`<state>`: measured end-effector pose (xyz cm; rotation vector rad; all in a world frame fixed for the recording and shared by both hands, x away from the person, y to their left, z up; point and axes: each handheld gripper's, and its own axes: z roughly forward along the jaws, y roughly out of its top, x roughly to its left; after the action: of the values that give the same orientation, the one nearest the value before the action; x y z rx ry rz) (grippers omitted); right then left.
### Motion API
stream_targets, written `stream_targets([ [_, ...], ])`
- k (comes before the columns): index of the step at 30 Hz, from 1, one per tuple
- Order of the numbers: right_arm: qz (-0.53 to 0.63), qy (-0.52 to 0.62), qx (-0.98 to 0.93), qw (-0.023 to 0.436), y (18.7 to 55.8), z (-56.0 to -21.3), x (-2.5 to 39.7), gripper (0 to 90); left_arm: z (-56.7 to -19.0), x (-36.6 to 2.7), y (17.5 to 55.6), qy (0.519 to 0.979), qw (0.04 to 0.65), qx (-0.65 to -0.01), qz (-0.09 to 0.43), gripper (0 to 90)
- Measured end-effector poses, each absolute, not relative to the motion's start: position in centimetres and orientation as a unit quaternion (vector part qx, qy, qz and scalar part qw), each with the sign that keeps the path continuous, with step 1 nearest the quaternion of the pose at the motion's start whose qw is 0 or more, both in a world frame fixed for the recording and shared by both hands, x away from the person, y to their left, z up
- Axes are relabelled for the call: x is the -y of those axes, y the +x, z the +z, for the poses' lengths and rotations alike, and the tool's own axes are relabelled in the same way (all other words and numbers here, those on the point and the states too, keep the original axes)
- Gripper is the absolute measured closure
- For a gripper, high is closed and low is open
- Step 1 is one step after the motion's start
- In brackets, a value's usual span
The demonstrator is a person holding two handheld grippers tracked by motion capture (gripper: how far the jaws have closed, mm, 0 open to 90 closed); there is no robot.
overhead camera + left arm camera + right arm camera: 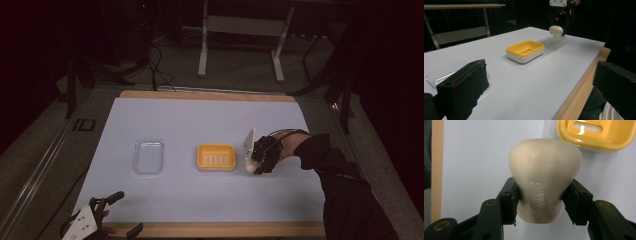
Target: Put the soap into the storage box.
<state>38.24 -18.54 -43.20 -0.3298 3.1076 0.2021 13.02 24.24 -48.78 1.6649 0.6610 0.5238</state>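
Here, going left to right: the left gripper (117,212) rests at the tabletop's (200,200) near left corner, its jaws apart and holding nothing, well away from the work. A clear plastic lid (148,156) lies at about 1 o'clock from it. Next comes the yellow soap dish (216,157), open side up, slotted insert showing, long axis running left to right. Just beside its right end, at 3 o'clock, the right gripper (250,167) is clamped on the bar of soap (544,182), lifted clear of the tabletop. So the dish lies at 9 o'clock from the soap, a short carry, and the right hand is plainly nearer. The soap is cream-white, rounded, pinched at its waist, with raised lettering.
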Motion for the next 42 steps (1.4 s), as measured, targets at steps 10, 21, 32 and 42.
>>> stream_targets([
  [10,0.071,-0.088,-0.994,0.009,38.5,-41.7,18.7,49.3,-48.9,-23.7,13.7,0.725,0.601,-0.268,0.206,0.1],
  [21,0.097,-0.082,-0.992,0.013,38.9,-40.2,16.8,49.3,-48.8,-23.4,14.0,0.727,0.608,-0.257,0.192,0.1],
  [32,0.109,-0.084,-0.990,0.010,39.5,-39.7,14.5,49.3,-48.8,-23.5,14.0,0.722,0.615,-0.257,0.186,0.1],
  [42,0.124,-0.111,-0.986,0.018,39.5,-39.4,13.1,49.3,-48.8,-23.5,13.9,0.724,0.614,-0.254,0.185,0.1],
])
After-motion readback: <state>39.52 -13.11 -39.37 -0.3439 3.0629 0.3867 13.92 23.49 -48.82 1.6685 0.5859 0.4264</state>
